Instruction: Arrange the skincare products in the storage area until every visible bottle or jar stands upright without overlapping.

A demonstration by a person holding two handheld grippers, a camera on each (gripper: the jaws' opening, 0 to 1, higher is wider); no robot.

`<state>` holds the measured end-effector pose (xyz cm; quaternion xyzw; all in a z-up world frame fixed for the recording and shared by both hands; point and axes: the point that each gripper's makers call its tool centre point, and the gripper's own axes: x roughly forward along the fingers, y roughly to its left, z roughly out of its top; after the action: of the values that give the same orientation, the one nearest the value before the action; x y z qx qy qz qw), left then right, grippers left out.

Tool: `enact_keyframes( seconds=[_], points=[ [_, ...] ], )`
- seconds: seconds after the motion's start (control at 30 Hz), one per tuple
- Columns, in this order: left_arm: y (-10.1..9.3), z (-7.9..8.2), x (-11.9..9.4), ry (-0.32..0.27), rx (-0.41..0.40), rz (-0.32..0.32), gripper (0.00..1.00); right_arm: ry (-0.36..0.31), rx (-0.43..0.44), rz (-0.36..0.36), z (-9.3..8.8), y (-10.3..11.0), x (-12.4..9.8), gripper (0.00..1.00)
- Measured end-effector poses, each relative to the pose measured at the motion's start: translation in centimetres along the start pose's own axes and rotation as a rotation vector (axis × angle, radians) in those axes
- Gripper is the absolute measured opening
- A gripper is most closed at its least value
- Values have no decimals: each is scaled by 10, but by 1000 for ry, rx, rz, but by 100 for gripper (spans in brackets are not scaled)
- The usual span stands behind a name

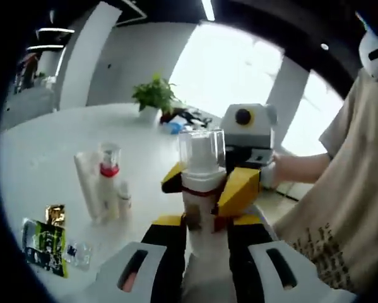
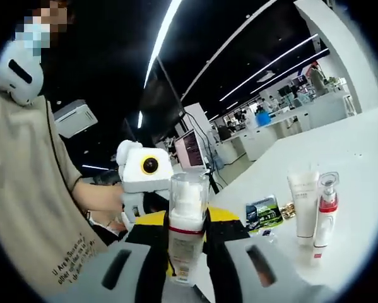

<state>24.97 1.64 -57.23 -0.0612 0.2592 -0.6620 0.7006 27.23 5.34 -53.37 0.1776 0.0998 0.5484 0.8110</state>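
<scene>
The white pump bottle with a clear plastic cap and a dark red band (image 1: 201, 189) is held upright in the air between the 2 grippers, above the edge of the white table (image 1: 56, 151). In the left gripper view the left gripper (image 1: 203, 252) clamps the bottle's lower body between its black-and-white jaws, while the right gripper (image 1: 209, 183), with yellow-and-black jaws, comes in from the far side and closes on the bottle around its neck. In the right gripper view the same bottle (image 2: 187, 237) stands between the right gripper (image 2: 187, 255) jaws, gripped, with the left gripper (image 2: 144, 183) behind it.

On the table, well apart from the held bottle, a white squeeze tube (image 1: 89, 186) stands upright just beside a slim clear-capped spray bottle with a red collar (image 1: 110, 180) and a small white vial (image 1: 124, 199). Near them lies a green-and-black sachet (image 1: 45, 246) with a gold wrapper (image 1: 55, 214) beside it. A potted green plant (image 1: 154, 98) sits farther back. A person in a beige printed T-shirt (image 1: 340, 196) holds the grippers.
</scene>
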Motion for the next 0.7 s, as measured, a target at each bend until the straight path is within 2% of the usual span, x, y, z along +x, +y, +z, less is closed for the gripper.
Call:
enact_keyframes(
  seconds=[0.07, 0.17, 0.53, 0.7],
  points=[
    [-7, 6, -1, -15, 3, -47, 22, -4, -2, 46, 7, 8, -1, 22],
    [-12, 9, -1, -10, 14, -62, 22, 10, -3, 75, 10, 13, 0, 21],
    [-24, 4, -1, 47, 32, -104, 20, 107, -55, 212, 3, 31, 3, 22],
    [-33, 1, -1, 75, 46, -163, 19, 137, -44, 286, 2, 39, 0, 22]
  ],
)
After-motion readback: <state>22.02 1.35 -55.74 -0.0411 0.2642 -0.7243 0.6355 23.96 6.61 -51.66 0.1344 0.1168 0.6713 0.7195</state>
